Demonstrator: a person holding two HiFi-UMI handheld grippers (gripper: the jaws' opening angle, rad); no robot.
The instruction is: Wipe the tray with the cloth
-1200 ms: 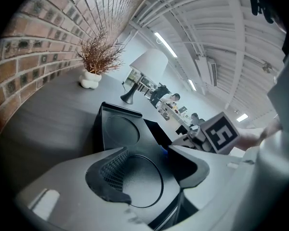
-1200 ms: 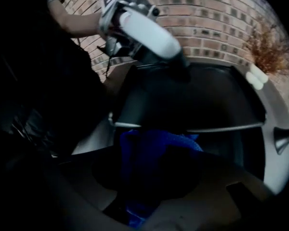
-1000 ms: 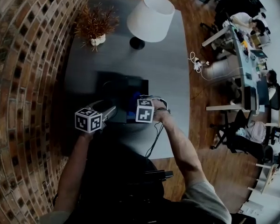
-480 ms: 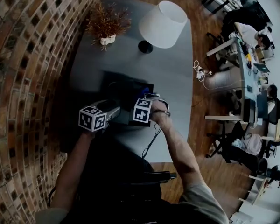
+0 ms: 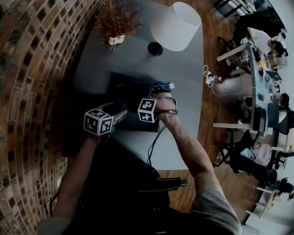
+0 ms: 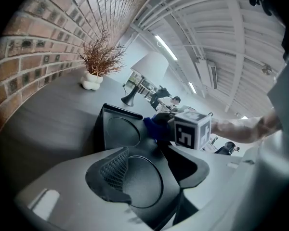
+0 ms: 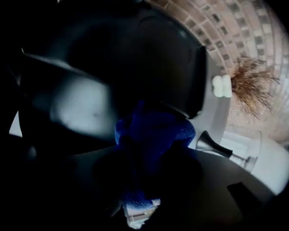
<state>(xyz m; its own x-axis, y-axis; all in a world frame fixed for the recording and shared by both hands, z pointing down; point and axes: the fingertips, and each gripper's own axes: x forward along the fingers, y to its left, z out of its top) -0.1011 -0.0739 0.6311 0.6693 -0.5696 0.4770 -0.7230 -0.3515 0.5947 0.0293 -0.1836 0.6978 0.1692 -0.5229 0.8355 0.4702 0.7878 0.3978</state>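
Brick wall [image 5: 19, 58] at left. Grey table [image 5: 186, 77] against it, white-shaded lamp [image 5: 176, 19] and dried plant [image 5: 116, 22] in white pot at far end. Wood floor [image 5: 213, 146]; office desks [image 5: 250, 48], chairs [image 5: 245, 151] at right. Strip lights [image 6: 166, 47] overhead.

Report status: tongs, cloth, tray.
Left tongs clamped on tray, near corner. Right tongs shut on blue cloth, at tray's far right corner. Lamp and plant stand apart, far end; nothing blocking.

Grey left tongs [image 5: 123, 115] and right tongs [image 5: 159, 93], black-and-white marker cubes [image 5: 98, 122], short grey sleeves [image 5: 213, 207], wristband [image 5: 168, 112].
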